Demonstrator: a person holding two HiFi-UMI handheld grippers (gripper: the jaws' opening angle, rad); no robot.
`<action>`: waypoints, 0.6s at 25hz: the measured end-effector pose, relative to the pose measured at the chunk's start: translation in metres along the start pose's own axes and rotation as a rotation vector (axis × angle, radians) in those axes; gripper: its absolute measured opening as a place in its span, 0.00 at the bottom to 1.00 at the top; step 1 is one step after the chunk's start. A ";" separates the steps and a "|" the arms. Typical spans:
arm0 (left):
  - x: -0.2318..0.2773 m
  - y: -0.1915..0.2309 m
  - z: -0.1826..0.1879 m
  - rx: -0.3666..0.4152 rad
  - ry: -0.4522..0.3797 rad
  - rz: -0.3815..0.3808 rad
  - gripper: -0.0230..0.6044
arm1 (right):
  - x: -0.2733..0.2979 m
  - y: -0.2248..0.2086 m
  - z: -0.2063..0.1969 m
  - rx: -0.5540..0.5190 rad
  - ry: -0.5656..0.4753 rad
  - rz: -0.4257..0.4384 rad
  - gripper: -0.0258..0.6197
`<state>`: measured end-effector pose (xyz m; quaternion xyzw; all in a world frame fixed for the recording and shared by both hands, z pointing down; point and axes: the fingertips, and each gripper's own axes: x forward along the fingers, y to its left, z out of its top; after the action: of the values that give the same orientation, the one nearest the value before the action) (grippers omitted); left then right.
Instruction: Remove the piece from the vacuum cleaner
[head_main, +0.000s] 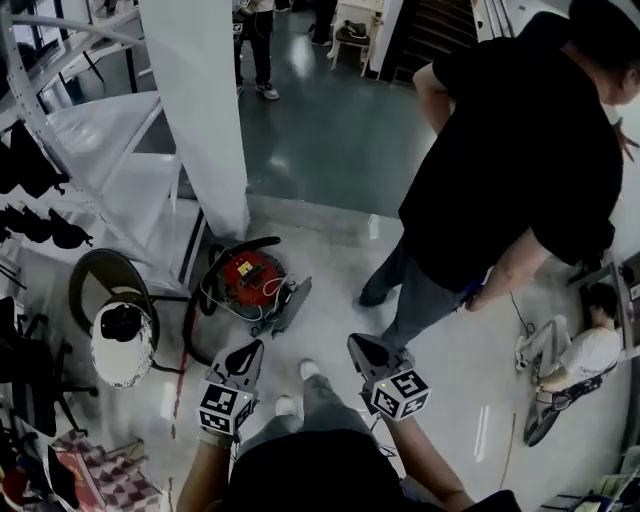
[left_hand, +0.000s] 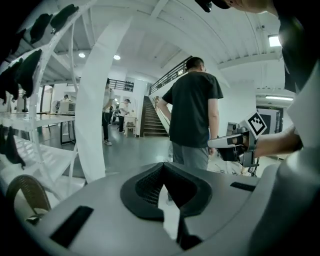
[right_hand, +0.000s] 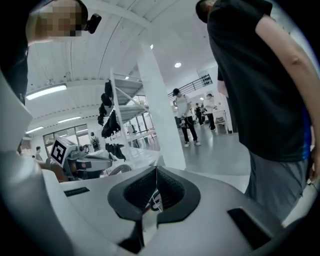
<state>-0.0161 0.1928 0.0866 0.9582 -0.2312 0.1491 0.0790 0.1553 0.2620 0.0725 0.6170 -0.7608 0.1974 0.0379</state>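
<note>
Vacuum cleaner (head_main: 248, 280) shows plainly only in head view, beyond clenched, empty left gripper (head_main: 248, 350) and right gripper (head_main: 360, 346).

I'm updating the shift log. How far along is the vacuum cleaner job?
Done: nothing visible yet. The vacuum cleaner sits on the floor beside the white pillar, apart from both grippers. In hand: nothing. The left gripper and right gripper are both shut and empty, held short of the vacuum cleaner. Left: reaching it, gripping the piece and pulling it off.
</note>
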 end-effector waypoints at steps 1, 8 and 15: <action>0.004 0.007 -0.003 -0.006 0.008 0.019 0.07 | 0.013 -0.005 -0.002 0.006 0.016 0.020 0.08; 0.024 0.048 -0.029 -0.065 0.081 0.160 0.07 | 0.093 -0.032 -0.020 0.036 0.153 0.162 0.09; 0.043 0.071 -0.072 -0.143 0.158 0.279 0.07 | 0.162 -0.065 -0.066 0.100 0.285 0.241 0.09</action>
<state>-0.0303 0.1281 0.1741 0.8939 -0.3651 0.2169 0.1433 0.1668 0.1244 0.1984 0.4886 -0.8053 0.3235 0.0905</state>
